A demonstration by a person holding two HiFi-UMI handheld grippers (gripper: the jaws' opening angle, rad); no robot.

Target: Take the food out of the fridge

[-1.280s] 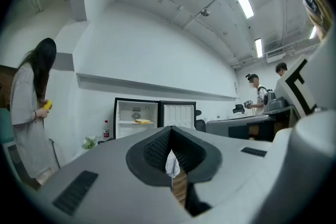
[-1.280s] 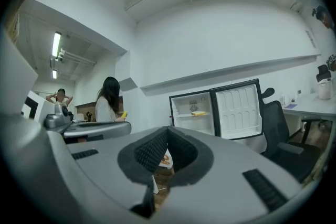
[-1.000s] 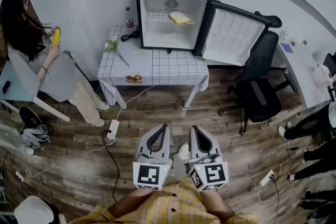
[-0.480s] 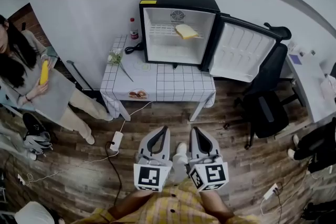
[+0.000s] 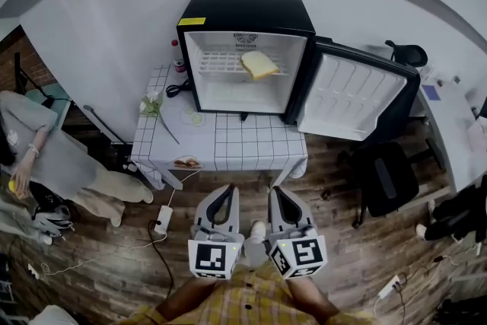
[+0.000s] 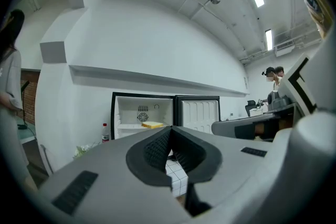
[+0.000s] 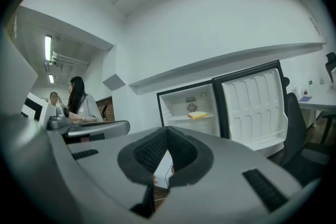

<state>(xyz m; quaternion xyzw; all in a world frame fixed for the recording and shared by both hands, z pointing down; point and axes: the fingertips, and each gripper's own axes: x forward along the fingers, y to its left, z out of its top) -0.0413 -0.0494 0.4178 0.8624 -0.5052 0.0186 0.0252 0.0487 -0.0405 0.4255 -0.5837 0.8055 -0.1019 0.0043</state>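
Note:
A small black fridge (image 5: 247, 11) stands on a table with its door (image 5: 350, 99) swung open to the right. A yellow slice of food (image 5: 259, 65) lies on its upper wire shelf, also visible in the left gripper view (image 6: 152, 125) and the right gripper view (image 7: 198, 115). My left gripper (image 5: 228, 189) and right gripper (image 5: 274, 192) are side by side low in the head view. They are well short of the table and point towards the fridge. Both are shut with nothing between the jaws, as the left gripper (image 6: 170, 129) and right gripper (image 7: 167, 129) show in their own views.
The table (image 5: 251, 152) has a white grid cloth and carries a small plate of food (image 5: 185, 162), a flower (image 5: 152, 104) and a red-capped bottle (image 5: 176, 53). A black office chair (image 5: 384, 171) stands right of it. A person (image 5: 46, 164) is at the left. A power strip (image 5: 161, 221) and cables lie on the wooden floor.
The fridge and table have grown larger and nearer as both grippers advanced towards them. The person at the left has slid lower and further out in the head view.

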